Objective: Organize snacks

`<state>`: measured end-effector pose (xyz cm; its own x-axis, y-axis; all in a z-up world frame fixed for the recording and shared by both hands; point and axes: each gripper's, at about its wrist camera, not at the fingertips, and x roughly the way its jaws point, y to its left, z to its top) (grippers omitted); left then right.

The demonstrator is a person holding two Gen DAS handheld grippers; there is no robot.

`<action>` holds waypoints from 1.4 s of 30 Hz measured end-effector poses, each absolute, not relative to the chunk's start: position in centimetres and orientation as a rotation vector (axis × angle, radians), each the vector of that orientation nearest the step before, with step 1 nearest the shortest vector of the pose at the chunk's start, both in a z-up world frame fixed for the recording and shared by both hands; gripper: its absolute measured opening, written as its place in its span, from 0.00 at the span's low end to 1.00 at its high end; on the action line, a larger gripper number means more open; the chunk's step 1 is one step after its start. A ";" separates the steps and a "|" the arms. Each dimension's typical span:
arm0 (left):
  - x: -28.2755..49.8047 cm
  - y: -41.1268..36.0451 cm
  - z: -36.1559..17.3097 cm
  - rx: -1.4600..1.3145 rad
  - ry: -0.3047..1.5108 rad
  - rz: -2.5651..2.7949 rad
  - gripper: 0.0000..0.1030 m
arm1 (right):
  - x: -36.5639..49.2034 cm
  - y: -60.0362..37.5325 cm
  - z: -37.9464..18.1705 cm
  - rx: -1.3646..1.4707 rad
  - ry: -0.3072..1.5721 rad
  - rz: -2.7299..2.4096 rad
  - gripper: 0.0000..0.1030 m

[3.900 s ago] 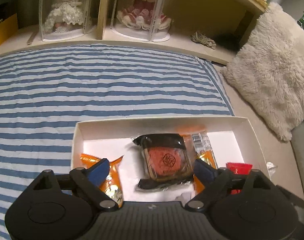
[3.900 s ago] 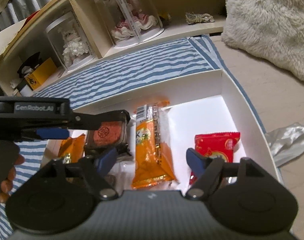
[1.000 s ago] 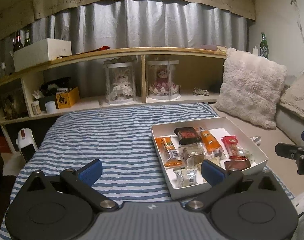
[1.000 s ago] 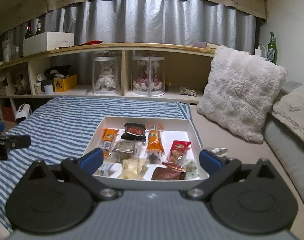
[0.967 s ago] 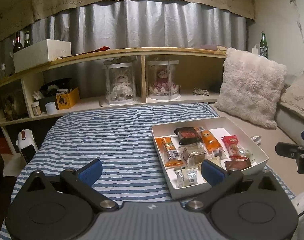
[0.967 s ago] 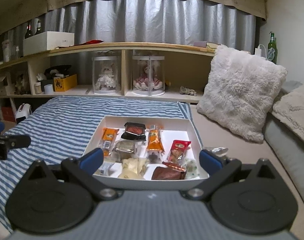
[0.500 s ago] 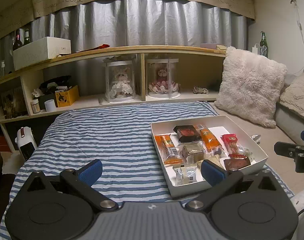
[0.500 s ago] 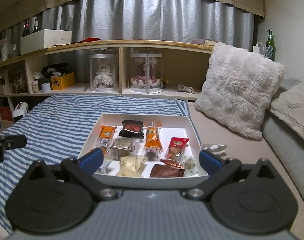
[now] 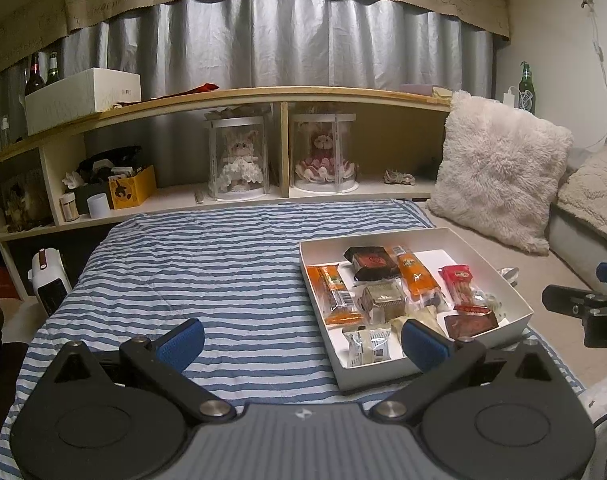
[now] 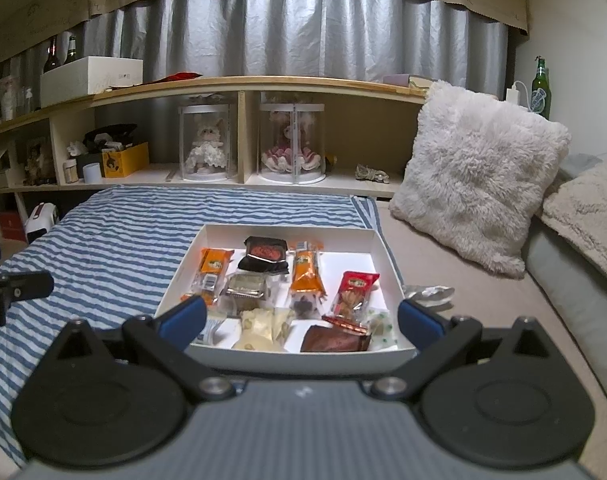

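Note:
A white box point(image 9: 519, 298) point(image 10: 377, 246) sits on the bed and holds several wrapped snacks: a dark mooncake pack point(image 9: 370, 262) point(image 10: 265, 256), orange bars point(image 9: 415, 274) point(image 10: 306, 272), a red pack point(image 9: 457, 280) point(image 10: 353, 292) and a brown pack point(image 10: 335, 342). My left gripper point(image 9: 303, 342) is open and empty, held back over the striped blanket left of the box. My right gripper point(image 10: 299, 320) is open and empty, held back from the box's near wall.
A striped blanket point(image 9: 207, 264) covers the bed. A fluffy pillow point(image 10: 475, 176) leans at the right. A shelf point(image 9: 243, 196) behind holds two doll cases. A crumpled silver wrapper point(image 10: 427, 292) lies right of the box.
Both grippers have pulled far back from the box since 3.9 s ago, leaving the mooncake pack in it. Over the last second they only drifted slightly.

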<state>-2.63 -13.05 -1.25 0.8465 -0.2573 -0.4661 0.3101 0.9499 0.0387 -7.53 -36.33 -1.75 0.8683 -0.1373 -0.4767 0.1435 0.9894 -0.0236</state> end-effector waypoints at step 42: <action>-2.9 -13.2 -1.3 0.100 0.477 -0.295 1.00 | -7.6 -36.1 -2.1 0.003 0.504 -0.152 1.00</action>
<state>-2.87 -13.23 -1.29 0.8467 -0.2565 -0.4662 0.3030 0.9526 0.0262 -7.56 -36.09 -2.07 0.8645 -0.1440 -0.4816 0.1456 0.9887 -0.0343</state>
